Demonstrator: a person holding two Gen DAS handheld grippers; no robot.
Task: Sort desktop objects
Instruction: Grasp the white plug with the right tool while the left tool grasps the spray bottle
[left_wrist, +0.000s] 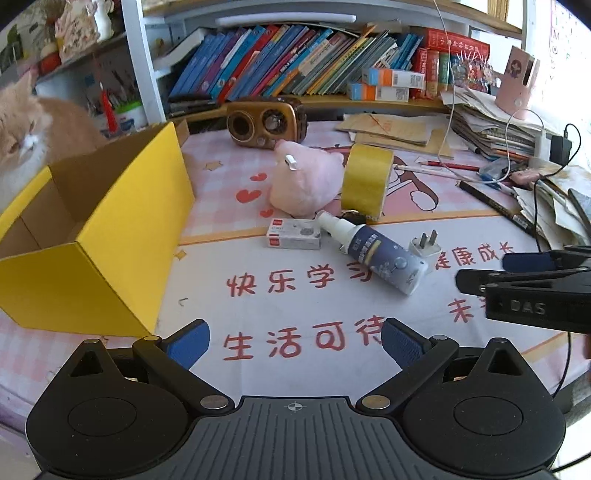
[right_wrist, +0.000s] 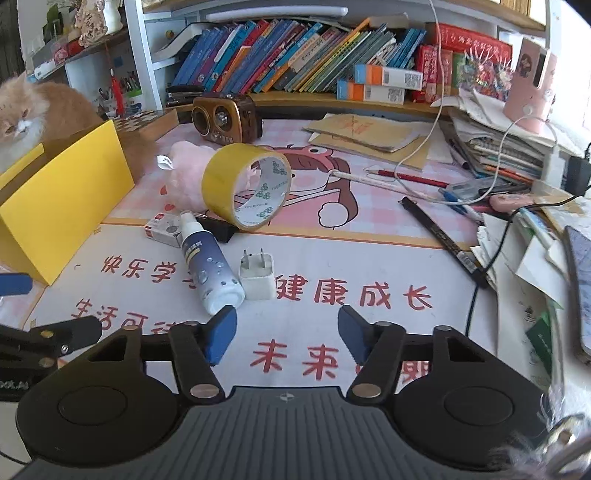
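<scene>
Barely begun; yellow box (left_wrist: 122, 236) apparently empty; spray bottle (right_wrist: 210, 269), charger (right_wrist: 258, 275), tape (right_wrist: 245, 184) unsorted; left gripper (left_wrist: 295, 339), right gripper (right_wrist: 287, 334) spread wide, holding nothing.

Setting: a child's study desk in a home, as I see it over my tool. Evidence: a pink cartoon desk mat (right_wrist: 369, 229) printed with Chinese slogans; a shelf of leaning children's books (left_wrist: 280, 62); stacked notebooks and papers (right_wrist: 506, 147); pencils and pens (right_wrist: 406, 179); a retro radio (left_wrist: 266, 122); a pink plush toy (left_wrist: 304, 181); an orange-and-white cat (left_wrist: 33, 129) at the desk's edge.
</scene>
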